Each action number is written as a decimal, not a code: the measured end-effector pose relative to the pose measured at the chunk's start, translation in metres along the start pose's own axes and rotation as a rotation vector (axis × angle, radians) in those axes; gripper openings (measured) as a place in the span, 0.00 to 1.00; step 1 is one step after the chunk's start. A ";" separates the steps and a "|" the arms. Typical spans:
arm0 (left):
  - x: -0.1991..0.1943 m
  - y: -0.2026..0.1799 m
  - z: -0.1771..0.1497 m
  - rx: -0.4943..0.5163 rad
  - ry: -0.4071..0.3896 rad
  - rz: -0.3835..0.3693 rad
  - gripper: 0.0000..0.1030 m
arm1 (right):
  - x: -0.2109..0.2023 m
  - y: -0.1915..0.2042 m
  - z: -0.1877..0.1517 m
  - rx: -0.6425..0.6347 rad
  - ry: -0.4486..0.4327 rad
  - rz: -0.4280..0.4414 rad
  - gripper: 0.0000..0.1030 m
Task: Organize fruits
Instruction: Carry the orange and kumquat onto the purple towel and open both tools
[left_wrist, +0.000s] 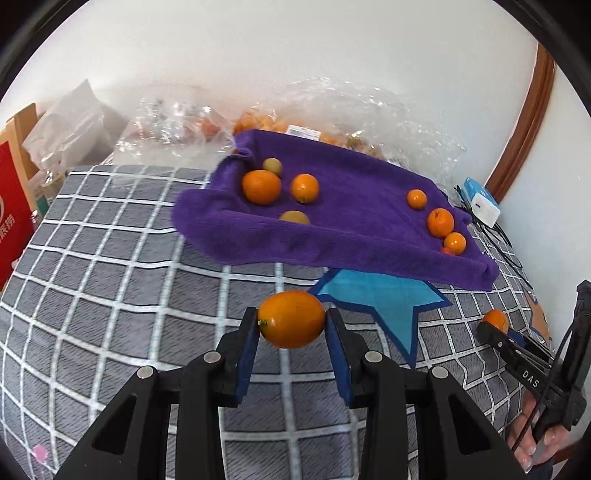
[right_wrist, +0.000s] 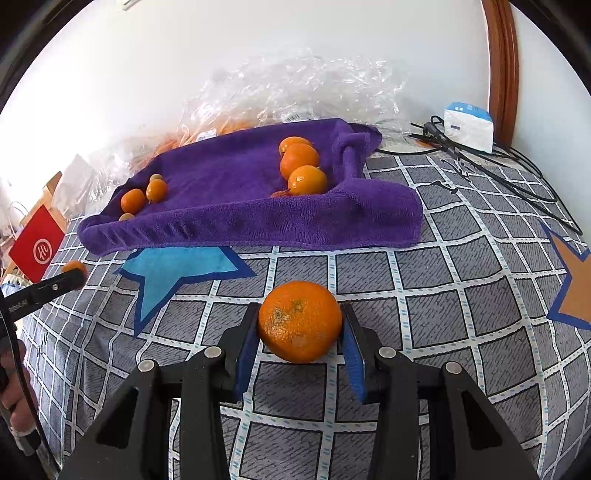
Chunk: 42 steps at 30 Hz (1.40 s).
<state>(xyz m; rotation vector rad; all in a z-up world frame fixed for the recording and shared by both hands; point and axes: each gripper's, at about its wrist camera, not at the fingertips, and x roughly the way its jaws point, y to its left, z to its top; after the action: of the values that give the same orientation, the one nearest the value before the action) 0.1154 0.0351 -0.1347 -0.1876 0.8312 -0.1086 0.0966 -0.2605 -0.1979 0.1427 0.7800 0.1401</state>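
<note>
Left gripper (left_wrist: 291, 320) pinching a kumquat (left_wrist: 291, 319); right gripper (right_wrist: 300, 325) clamped on a mandarin (right_wrist: 300, 321). Ahead of both, purple towel (right_wrist: 236, 184) holding perhaps eight more fruits, over checked bedding (right_wrist: 424, 295).

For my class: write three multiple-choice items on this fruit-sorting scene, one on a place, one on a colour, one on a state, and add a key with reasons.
1. Where do the sorted fruits lie?
A. On the purple towel
B. In a wire basket
C. On a white plate

2. What colour is the star printed on the bedcover just in front of the towel?
A. Green
B. Blue
C. Pink

3. What is the left gripper doing?
A. Hanging open and empty
B. Pressing on the towel
C. Clamping an oval orange fruit

Key: A, two groups of fruit rest on the towel; B, the star is blue with a darker border; C, the fruit sits squeezed between both fingers, above the bedcover.
</note>
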 end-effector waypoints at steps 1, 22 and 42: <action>-0.002 0.002 0.000 -0.003 -0.002 0.000 0.33 | 0.000 0.000 0.000 0.001 -0.002 -0.002 0.40; -0.042 0.030 0.009 -0.037 -0.063 -0.013 0.33 | 0.001 -0.008 0.005 0.048 0.020 0.029 0.40; -0.068 0.013 0.087 -0.006 -0.231 -0.001 0.33 | -0.045 0.046 0.108 -0.078 -0.191 0.029 0.40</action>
<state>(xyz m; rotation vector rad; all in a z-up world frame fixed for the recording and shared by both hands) 0.1346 0.0700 -0.0310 -0.2019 0.6014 -0.0835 0.1384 -0.2313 -0.0829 0.0920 0.5810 0.1817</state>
